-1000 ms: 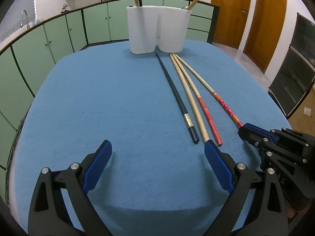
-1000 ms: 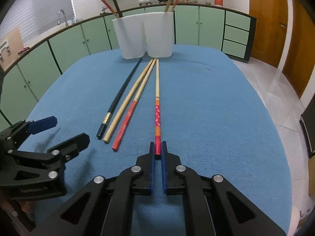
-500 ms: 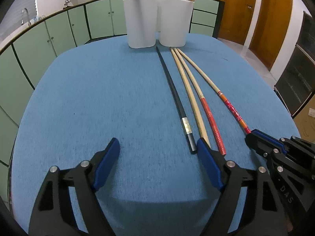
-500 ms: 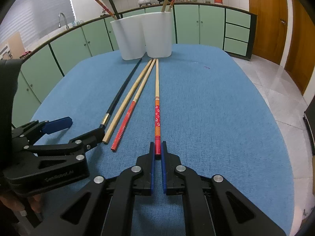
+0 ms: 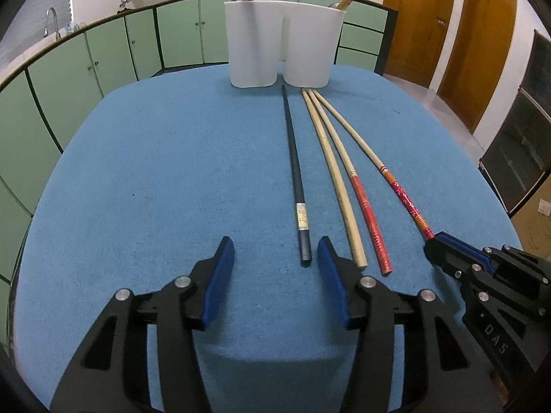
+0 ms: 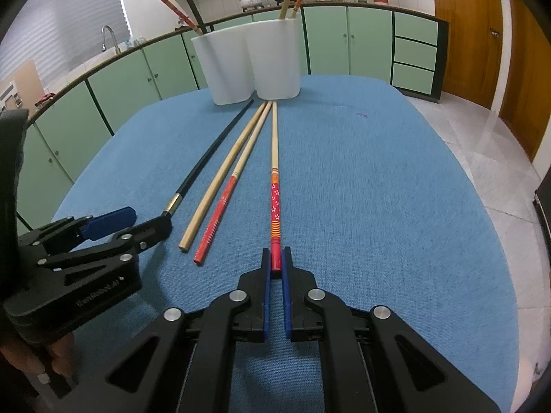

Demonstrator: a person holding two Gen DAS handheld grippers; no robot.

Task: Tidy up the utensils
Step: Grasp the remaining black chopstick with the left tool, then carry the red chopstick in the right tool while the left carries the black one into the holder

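Left wrist: left gripper (image 5: 275, 251) jaws have just been closing, narrower than a second ago, still spread, black chopstick (image 5: 295, 175) end between pads, untouched. Chopstick has gold band, lies on blue worktop (image 5: 155, 172) pointing at white holder (image 5: 284, 53). "DAS" readable on right gripper body.

Right wrist: right gripper (image 6: 275, 261) unchanged, pinching red flowered chopstick (image 6: 274, 186) end. Plain bamboo chopstick (image 6: 224, 175) and red-handled chopstick (image 6: 230, 186) lie beside it.

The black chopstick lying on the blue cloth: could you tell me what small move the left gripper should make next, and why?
Probably finish closing: the left gripper, whose jaws have just been closing, has the black chopstick end between its pads, untouched.
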